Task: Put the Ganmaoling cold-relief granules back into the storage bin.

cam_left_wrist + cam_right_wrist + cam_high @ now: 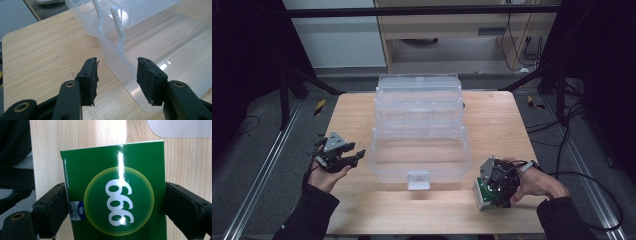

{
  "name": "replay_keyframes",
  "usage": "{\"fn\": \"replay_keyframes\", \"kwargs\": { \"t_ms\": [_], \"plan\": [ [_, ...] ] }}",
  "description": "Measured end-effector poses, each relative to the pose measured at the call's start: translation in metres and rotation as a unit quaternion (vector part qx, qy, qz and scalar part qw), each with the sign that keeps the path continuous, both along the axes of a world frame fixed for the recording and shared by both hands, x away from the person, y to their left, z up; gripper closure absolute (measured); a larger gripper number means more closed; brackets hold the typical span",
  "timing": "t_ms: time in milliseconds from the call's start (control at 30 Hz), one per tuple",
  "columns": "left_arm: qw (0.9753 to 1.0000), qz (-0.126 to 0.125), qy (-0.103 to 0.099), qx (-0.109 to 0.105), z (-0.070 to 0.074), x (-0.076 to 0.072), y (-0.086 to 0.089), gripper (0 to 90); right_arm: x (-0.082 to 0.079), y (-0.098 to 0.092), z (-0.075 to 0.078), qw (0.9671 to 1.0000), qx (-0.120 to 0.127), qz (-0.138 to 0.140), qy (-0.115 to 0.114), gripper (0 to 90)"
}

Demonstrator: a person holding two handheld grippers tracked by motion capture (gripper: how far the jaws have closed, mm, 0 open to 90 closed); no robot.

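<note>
Green and glossy, with a pale round patch and white digits reading 999 or 666 depending on which way up: a small box point(115, 195), clamped between the 2 black jaws of the right gripper point(115, 207), 1 jaw against each long side. Lies over the pale wooden table point(47, 150) in the right gripper view, near the table's edge, with a small blue label at the lower left corner of its face. Seen from the high view as a green and white shape point(482, 194) under the right gripper point(494, 192), at the near right part of the table point(357, 115), just right of the front of a clear plastic storage box point(419, 127) and apart from it. Right hand point(539, 182) wrapped around the gripper body, cable trailing off to the right.

Storage box in the middle of the table, transparent, tiered, with a small latch point(418, 180) at its near wall.

Left gripper point(344, 157) held at the near left, just beside the storage box's left wall, jaws spread wide with nothing between them. In the left gripper view point(116, 78), a rounded corner of the clear container point(130, 72) below the gap, not touched by either pad.
</note>
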State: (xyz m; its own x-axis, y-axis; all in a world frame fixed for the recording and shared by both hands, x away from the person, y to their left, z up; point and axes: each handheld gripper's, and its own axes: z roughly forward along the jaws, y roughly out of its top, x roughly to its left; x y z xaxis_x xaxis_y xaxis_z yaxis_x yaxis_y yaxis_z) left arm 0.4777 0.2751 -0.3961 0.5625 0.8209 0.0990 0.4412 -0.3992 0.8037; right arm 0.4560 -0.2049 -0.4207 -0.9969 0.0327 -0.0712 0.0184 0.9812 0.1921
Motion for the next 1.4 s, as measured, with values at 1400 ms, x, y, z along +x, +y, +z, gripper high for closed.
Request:
{"fn": "replay_keyframes", "kwargs": {
  "t_ms": [1400],
  "plan": [
    [1.0, -0.007, 0.004, 0.002, -0.003, 0.0, -0.003, 50.9, -0.004, -0.005, 0.028, 0.9983, 0.026, -0.048, -0.021, 17.1]
  ]
}}
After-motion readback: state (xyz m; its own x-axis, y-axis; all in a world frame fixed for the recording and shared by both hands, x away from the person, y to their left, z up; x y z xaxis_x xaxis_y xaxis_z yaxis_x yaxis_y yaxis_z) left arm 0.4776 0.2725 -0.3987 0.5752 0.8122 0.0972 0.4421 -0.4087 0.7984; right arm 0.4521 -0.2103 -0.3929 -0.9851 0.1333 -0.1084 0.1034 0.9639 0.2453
